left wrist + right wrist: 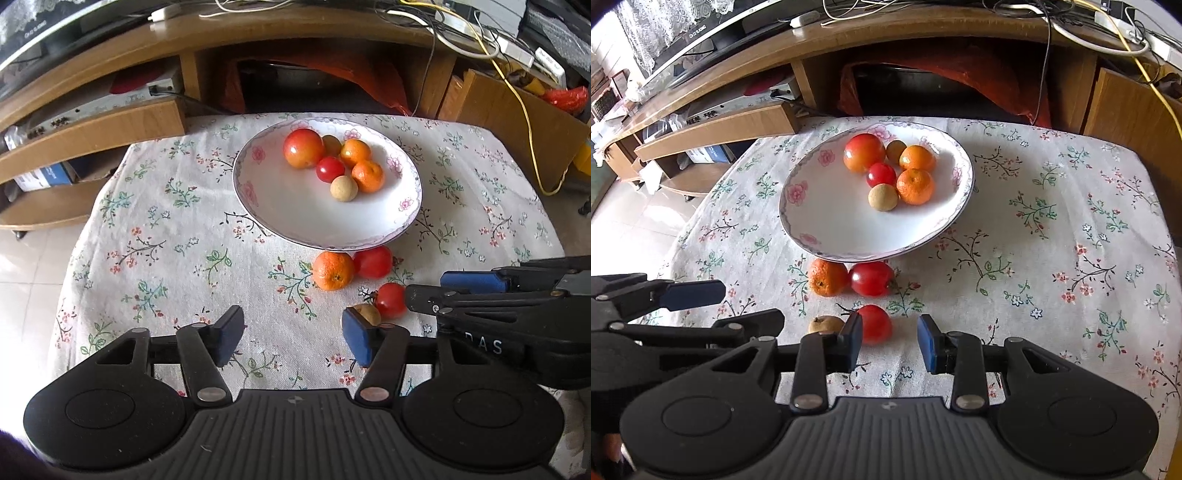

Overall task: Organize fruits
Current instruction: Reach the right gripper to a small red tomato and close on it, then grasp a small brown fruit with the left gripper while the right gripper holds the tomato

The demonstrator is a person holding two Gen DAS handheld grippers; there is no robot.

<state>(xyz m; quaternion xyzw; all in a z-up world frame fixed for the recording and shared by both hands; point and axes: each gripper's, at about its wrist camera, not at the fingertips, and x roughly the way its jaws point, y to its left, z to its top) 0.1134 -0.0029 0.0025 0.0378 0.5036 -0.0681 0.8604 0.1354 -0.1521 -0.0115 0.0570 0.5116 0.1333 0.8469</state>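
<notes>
We're most of the way through: six fruits sit in the floral plate (798, 218) toward the far edge of the table (1071, 295), and four are left on the cloth near the front edge. An orange (827, 277) and a red tomato (871, 278) lie right against the plate's near rim, touching each other. Closer to us are a second tomato (874, 324) and a small brown fruit (824, 325).

Biggest risk, we think: the right gripper (890, 341) is lined up on that second tomato, but the tomato sits hard against the left-side finger, not centred in the gap. Closing like that could nudge it sideways and send it rolling into the brown fruit or off the front edge. It's smooth and round too, so an off-centre pinch may squirt it out. The two tools are also crowded together, so a bump between them is possible.

The right fingers are spread wide and hold nothing. The left gripper (291, 338) is wide too and empty, with the brown fruit just beyond its right-side finger.
</notes>
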